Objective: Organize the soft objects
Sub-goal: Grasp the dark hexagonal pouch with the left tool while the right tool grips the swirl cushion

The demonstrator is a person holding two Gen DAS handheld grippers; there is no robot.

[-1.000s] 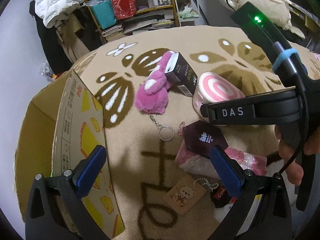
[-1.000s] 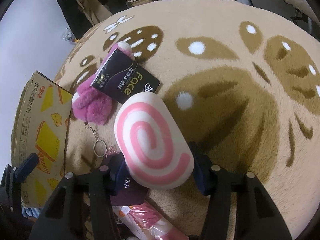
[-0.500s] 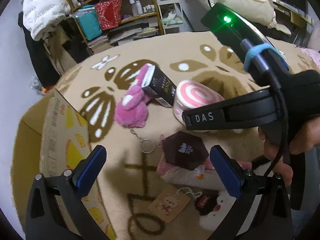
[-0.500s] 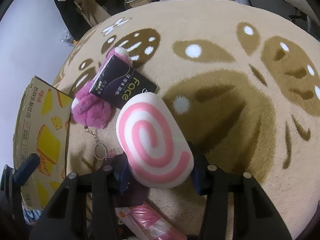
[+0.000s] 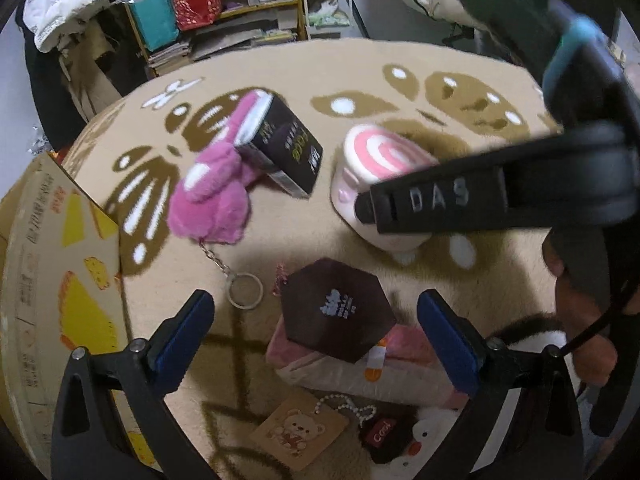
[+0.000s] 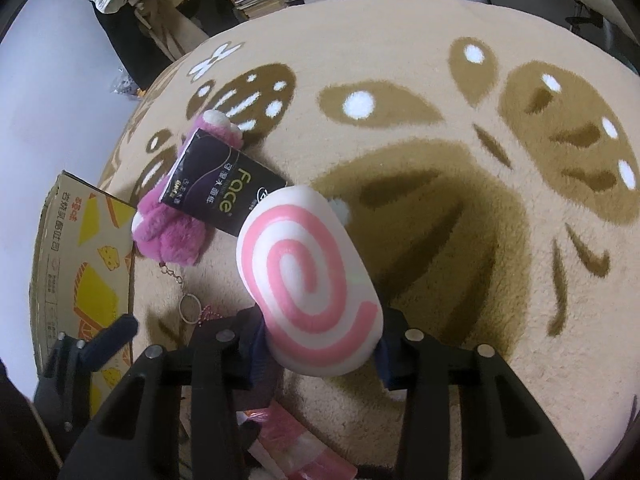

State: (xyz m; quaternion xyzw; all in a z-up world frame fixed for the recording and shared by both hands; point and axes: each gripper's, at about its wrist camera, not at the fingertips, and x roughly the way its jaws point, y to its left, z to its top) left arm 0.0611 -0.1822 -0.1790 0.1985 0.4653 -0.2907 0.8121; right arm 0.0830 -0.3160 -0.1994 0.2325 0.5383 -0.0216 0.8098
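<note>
**A:** Where's the swirl cushion (image 6: 310, 288) right now?

**B:** Clamped in the right gripper (image 6: 320, 354). Its jaws are clenched on the cushion's near end, one on each flank, so the pink spiral face looks up into the right wrist camera. From the left wrist view the same cushion (image 5: 380, 168) seems just clear of the patterned rug (image 6: 440, 140), though I can't say for certain it has left the pile.

**A:** Which way does it run?

**B:** It's a stubby roll. Its long axis seems to go from the spiral face down through the body, tilted toward the rug, and the oval face itself stretches away from the jaws toward the black tissue pack (image 6: 224, 186). Gripping across the narrow sides makes sense, I'd judge: the soft body squashes there and the jaws can span it.

**A:** And the left gripper (image 5: 316, 332)?

**B:** Released, jaws spread wide and holding nothing. It hangs above the dark hexagonal box (image 5: 336, 316), which sits on a pink plastic-wrapped bundle (image 5: 360, 368).

**A:** Why are the others where they are?

**B:** Loosely heaped. The pink plush keychain (image 5: 212, 200) lies partly under the tissue pack, near the cardboard box (image 5: 52, 272) at the rug's left edge (likely the destination, but that's my guess). The keychain's ring trails toward the left gripper.
</note>
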